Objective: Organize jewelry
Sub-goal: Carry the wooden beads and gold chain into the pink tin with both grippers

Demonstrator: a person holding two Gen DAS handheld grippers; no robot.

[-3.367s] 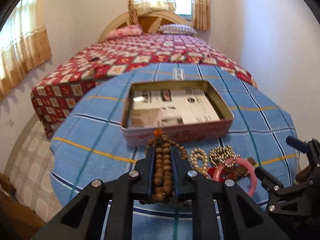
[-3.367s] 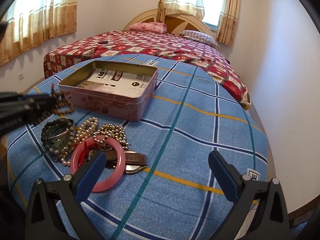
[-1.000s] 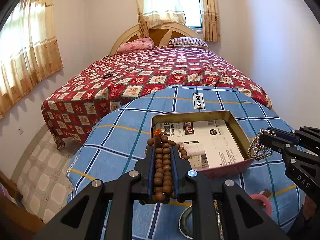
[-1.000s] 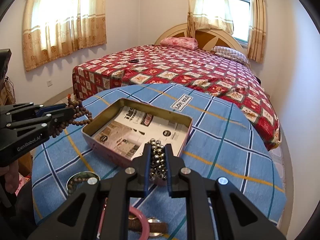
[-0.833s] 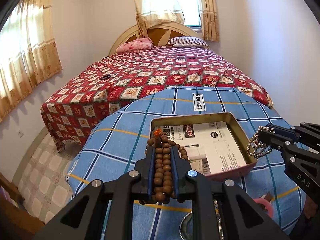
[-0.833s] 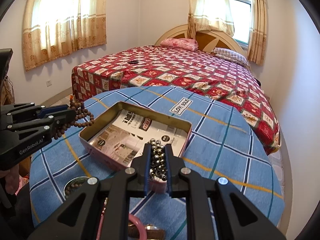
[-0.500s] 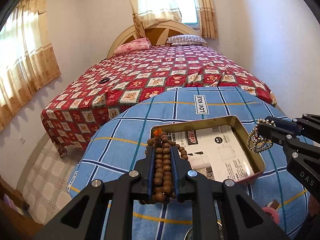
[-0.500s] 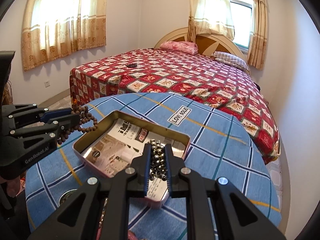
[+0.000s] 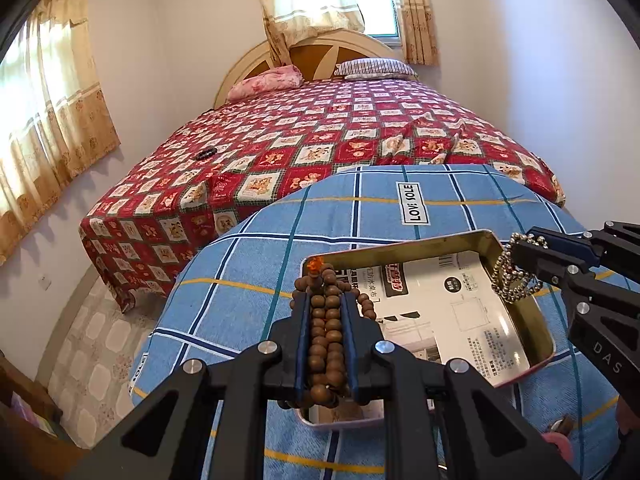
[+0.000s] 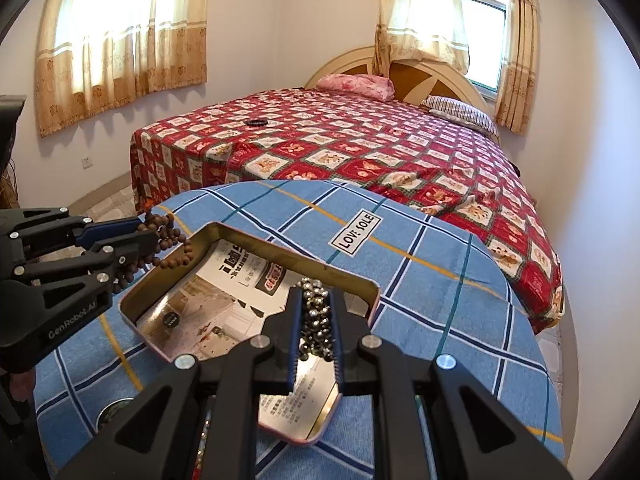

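Nearest the left wrist camera, the left gripper (image 9: 326, 300) has its jaws drawn narrow on a wooden bead string (image 9: 326, 336): round brown beads bunched in two or three rows between the blue pads, with loose loops spilling past the tips and a small orange bead at the far end. In the right wrist view this string hangs in the air over the near left corner of the tin.

The right gripper (image 10: 316, 312) is clamped almost fully together on a metal bead chain (image 10: 316, 316) of small shiny silver-grey balls, packed between the pads. From the left wrist camera the chain dangles in a short loop from the tips, above the tin's right side.

Below both grippers sits the open tin box (image 9: 548, 344), a shallow rectangular tin with a gold-coloured inner wall and a pink outer side. A printed paper sheet (image 9: 452, 312) with dark lettering lies flat on its bottom. The tin rests on a round table under a blue checked cloth (image 9: 256, 264) with yellow, teal and navy lines and a white label.

At the lower edges a pink bangle (image 9: 558, 442) peeks out on the cloth, and what may be a beaded bracelet (image 10: 112, 410) lies near the left edge, though it is mostly hidden.

Beyond the table stands a bed with a red patterned cover (image 10: 360, 148), and curtained windows behind.
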